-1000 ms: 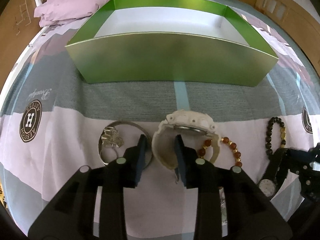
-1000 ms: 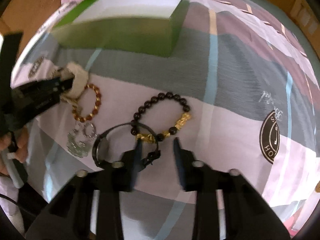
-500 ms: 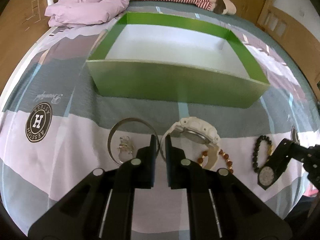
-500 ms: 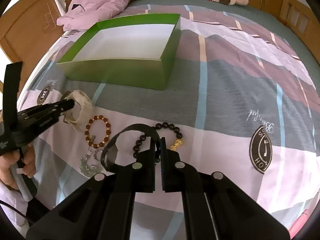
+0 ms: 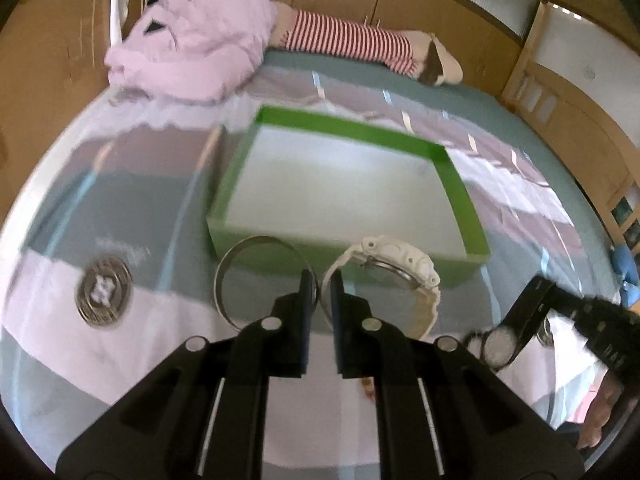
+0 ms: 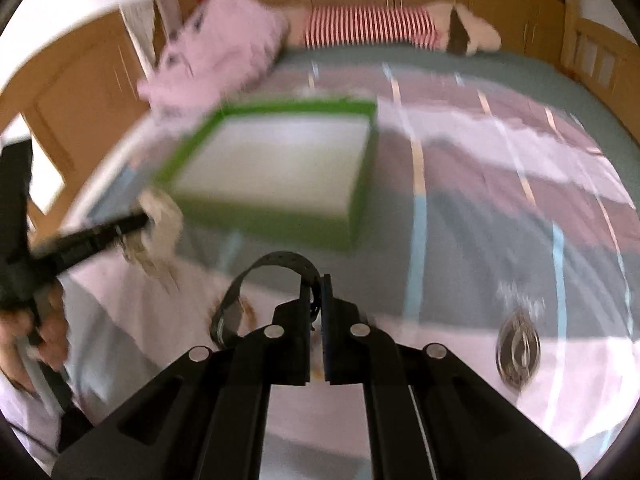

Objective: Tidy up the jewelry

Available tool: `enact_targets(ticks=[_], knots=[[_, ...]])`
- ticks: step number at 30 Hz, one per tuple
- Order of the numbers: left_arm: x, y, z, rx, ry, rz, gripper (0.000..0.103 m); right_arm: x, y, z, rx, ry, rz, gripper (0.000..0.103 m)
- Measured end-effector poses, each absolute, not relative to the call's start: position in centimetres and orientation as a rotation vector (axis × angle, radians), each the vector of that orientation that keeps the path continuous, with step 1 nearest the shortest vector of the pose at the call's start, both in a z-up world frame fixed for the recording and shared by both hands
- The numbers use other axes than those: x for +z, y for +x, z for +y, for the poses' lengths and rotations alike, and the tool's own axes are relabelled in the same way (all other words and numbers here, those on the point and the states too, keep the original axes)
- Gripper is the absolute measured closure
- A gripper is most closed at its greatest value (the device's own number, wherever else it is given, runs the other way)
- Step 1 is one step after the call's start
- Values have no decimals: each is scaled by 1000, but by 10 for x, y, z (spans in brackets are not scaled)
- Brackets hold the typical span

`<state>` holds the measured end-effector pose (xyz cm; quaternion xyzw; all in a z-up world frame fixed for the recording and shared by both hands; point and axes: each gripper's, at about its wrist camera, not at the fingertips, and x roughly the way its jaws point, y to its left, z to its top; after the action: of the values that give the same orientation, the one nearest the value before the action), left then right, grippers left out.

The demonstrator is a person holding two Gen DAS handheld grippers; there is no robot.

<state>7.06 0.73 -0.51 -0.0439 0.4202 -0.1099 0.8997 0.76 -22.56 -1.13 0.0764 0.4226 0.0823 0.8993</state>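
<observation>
Jewelry lifted off bed (image 5: 120,208): left hand-held gripper (image 5: 320,292) pinches silver bangle (image 5: 240,256) and white watch (image 5: 400,272); right hand-held gripper (image 6: 319,296) pinches black watch (image 6: 256,280).

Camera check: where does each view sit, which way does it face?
Left wrist: on the left hand-held gripper, looking down its fingers at the green box; right hand-held gripper at its right edge.
Right wrist: on the right hand-held gripper, same heading; left hand at its left.
Shared: box, bedspread.
</observation>
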Motion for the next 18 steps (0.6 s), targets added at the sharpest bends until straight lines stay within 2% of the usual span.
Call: enact_targets(ticks=[6, 12, 18], knots=[[16, 117, 7, -207, -90, 826, 94, 12, 53, -223, 184, 205, 770, 99], [-2, 156, 22, -214, -146, 882, 94, -16, 102, -212, 152, 201, 784, 99], [-12, 157, 32, -206, -181, 917, 94, -33, 108, -214, 138, 218, 828, 99]])
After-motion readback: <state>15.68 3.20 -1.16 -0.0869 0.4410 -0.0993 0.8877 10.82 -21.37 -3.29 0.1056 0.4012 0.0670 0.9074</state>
